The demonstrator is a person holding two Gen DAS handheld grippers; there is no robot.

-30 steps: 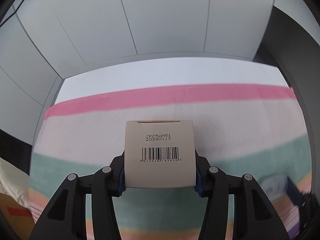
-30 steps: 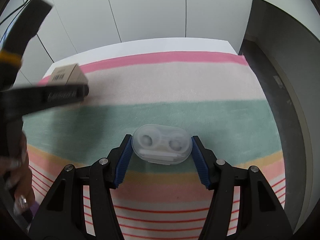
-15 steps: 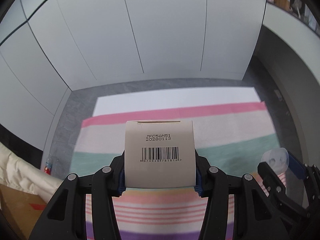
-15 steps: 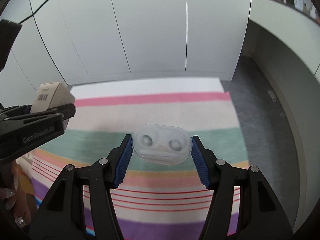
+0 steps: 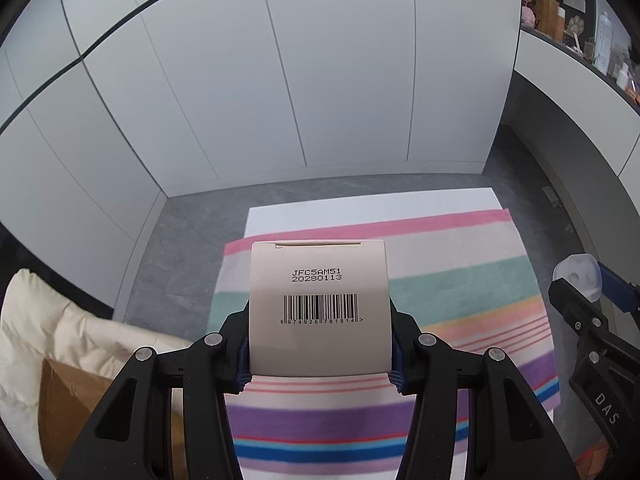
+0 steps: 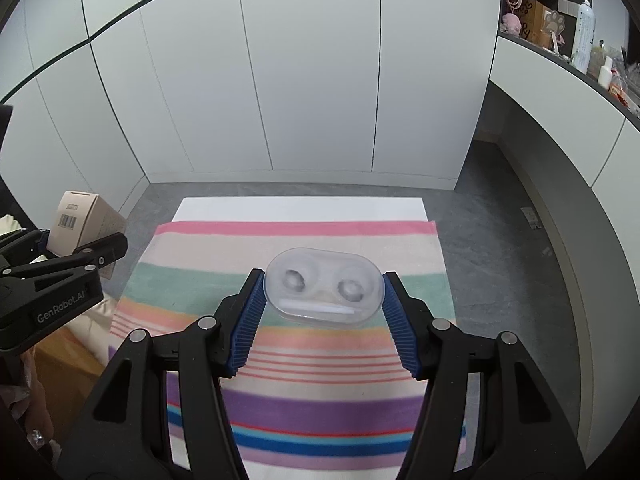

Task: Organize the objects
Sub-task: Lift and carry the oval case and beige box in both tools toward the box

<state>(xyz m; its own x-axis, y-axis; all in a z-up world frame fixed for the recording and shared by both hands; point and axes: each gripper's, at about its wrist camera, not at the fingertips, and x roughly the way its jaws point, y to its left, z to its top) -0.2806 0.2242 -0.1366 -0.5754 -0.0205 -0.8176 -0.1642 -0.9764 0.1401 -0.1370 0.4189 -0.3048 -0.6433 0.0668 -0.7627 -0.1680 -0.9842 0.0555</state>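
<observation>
My left gripper (image 5: 319,344) is shut on a beige cardboard box (image 5: 319,304) with a barcode, held high above the striped cloth (image 5: 460,280). The box also shows in the right wrist view (image 6: 76,220), at the far left. My right gripper (image 6: 323,300) is shut on a clear plastic contact lens case (image 6: 323,287), also high above the striped cloth (image 6: 296,360). The case and right gripper show at the right edge of the left wrist view (image 5: 580,276).
The striped cloth covers a white table (image 6: 300,208) on a grey floor. White cabinet panels stand behind it. A cream cushion (image 5: 48,332) and a brown cardboard box (image 5: 68,408) lie at the left. A shelf with bottles (image 6: 584,36) is at the upper right.
Both grippers have risen well above the table with their objects still held. The view now takes in the whole cloth, the floor and the cabinets.
</observation>
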